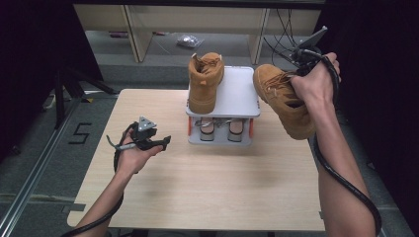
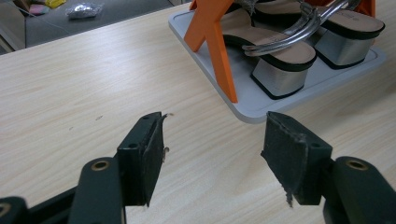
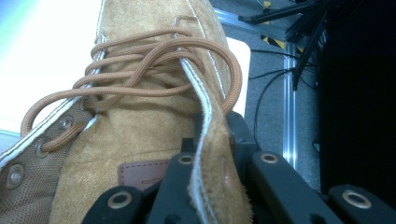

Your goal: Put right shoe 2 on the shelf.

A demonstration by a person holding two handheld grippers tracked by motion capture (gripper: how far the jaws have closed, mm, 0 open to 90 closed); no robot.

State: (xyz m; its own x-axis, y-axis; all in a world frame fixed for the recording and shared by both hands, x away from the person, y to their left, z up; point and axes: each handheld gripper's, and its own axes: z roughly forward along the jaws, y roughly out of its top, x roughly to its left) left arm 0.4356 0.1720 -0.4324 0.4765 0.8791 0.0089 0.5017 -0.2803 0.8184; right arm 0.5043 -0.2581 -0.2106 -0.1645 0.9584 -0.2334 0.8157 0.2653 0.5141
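Fingers of the right gripper (image 1: 302,69) are clenched on the collar edge of a tan boot (image 1: 285,99), which hangs in the air at the far right of the table (image 1: 197,187), toe pointing down toward the person, just right of a small grey rack (image 1: 237,94). From the right gripper view, the suede edge of that boot (image 3: 154,107) with its white stitching is pinched between the two black jaws, and its brown laces (image 3: 159,60) loop just beyond them, with floor, cables and a metal rail past the boot on the right. Fingers of the left gripper (image 1: 165,142) are released, spread wide with nothing between them, held low over the left part of the table, well apart from the lifted boot. A second tan boot (image 1: 205,81) stands upright on the left half of the rack's top shelf, heel toward the back; the right half of that shelf is bare, beside the held boot. Under the shelf, on the rack's bottom tray, a pair of sandals (image 1: 221,128) sits side by side between orange legs. From the left gripper view, the open pads (image 2: 147,154) frame bare wood, and beyond them are the tray (image 2: 261,109), an orange leg (image 2: 217,51) and the sandals (image 2: 285,60) with silver block heels and silver straps, details too small to make out from above. The high view alone takes in both forearms, the trailing cables and shelving behind the table.
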